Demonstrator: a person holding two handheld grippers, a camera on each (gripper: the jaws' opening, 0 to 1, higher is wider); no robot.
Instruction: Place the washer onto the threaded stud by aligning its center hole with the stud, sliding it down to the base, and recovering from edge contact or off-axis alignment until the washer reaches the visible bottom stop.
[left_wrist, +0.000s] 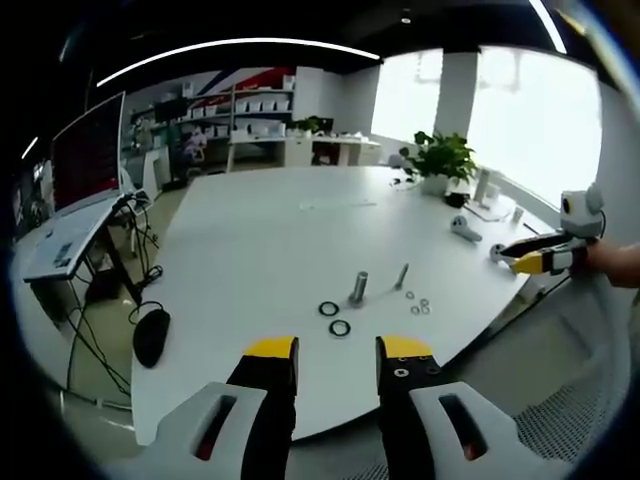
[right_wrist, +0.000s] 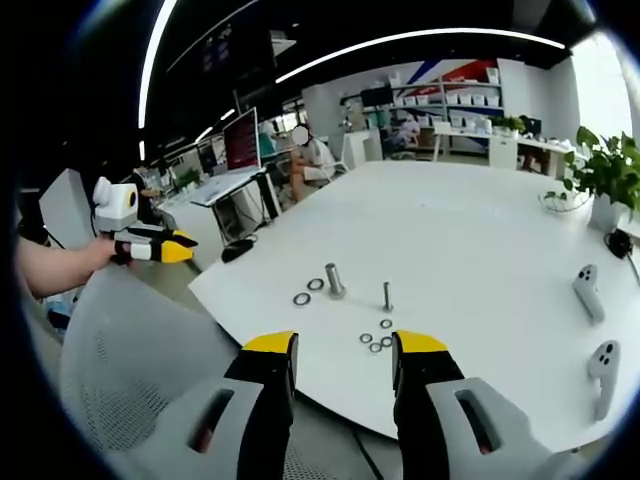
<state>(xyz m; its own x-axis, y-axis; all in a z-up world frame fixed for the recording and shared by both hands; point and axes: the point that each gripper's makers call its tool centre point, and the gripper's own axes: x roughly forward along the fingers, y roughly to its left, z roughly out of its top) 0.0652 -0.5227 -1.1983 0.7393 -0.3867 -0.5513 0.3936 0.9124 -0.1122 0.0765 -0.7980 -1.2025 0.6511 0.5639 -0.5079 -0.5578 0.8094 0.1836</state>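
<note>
On the white table (left_wrist: 250, 250) a thick threaded stud (left_wrist: 358, 288) stands upright, with a thinner stud (left_wrist: 401, 276) to its right. Two large dark washers (left_wrist: 329, 308) (left_wrist: 340, 327) lie flat in front of the thick stud, and several small washers (left_wrist: 418, 303) lie near the thin one. My left gripper (left_wrist: 338, 350) hovers open off the table's near edge, nothing between its jaws. In the right gripper view the thick stud (right_wrist: 334, 280), thin stud (right_wrist: 386, 295), large washers (right_wrist: 309, 292) and small washers (right_wrist: 376, 342) sit just ahead of my open, empty right gripper (right_wrist: 345, 345).
The other hand-held gripper shows at each view's side (left_wrist: 540, 262) (right_wrist: 165, 248). Two white controllers (right_wrist: 588, 290) (right_wrist: 603, 365) and a potted plant (left_wrist: 440, 160) are on the table. A mesh chair (right_wrist: 130, 380) is below. A person (right_wrist: 305, 150) sits at a far desk.
</note>
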